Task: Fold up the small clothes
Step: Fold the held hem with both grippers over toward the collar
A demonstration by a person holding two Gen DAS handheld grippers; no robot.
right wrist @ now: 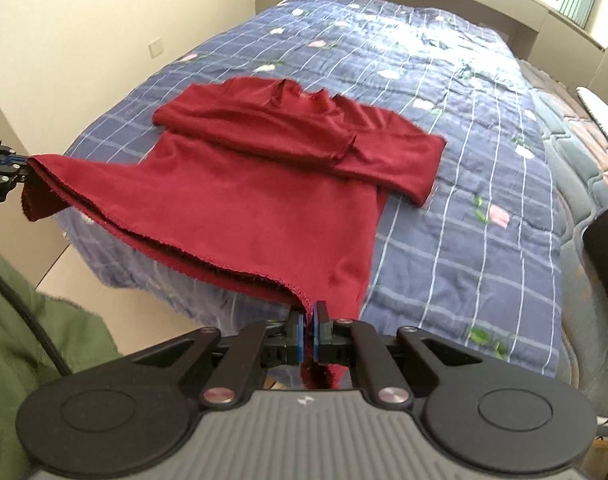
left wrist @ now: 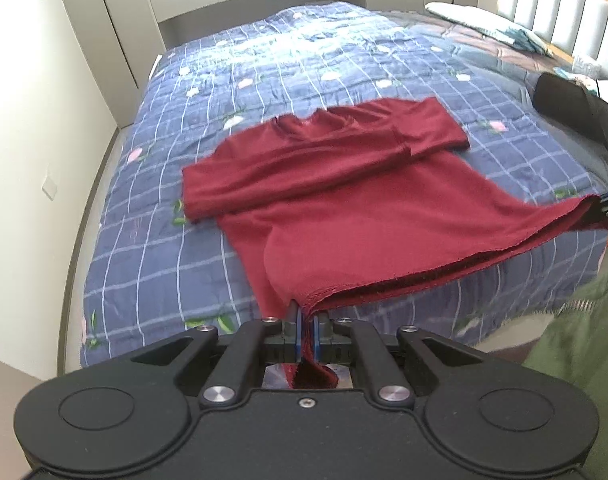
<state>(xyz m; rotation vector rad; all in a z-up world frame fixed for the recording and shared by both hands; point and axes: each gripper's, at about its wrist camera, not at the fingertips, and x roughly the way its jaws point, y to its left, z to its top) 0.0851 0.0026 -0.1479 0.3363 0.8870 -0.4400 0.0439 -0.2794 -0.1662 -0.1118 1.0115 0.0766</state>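
A blue plaid quilt (left wrist: 263,92) w/ small flowers is covering the bed, cream walls (left wrist: 35,92) close on its far side. The red shirt (left wrist: 336,192) is lying near the bed's front edge, hem lifting off it. Left gripper (left wrist: 308,326) and right gripper (right wrist: 308,326) are each pinching a hem corner. No legible writing.
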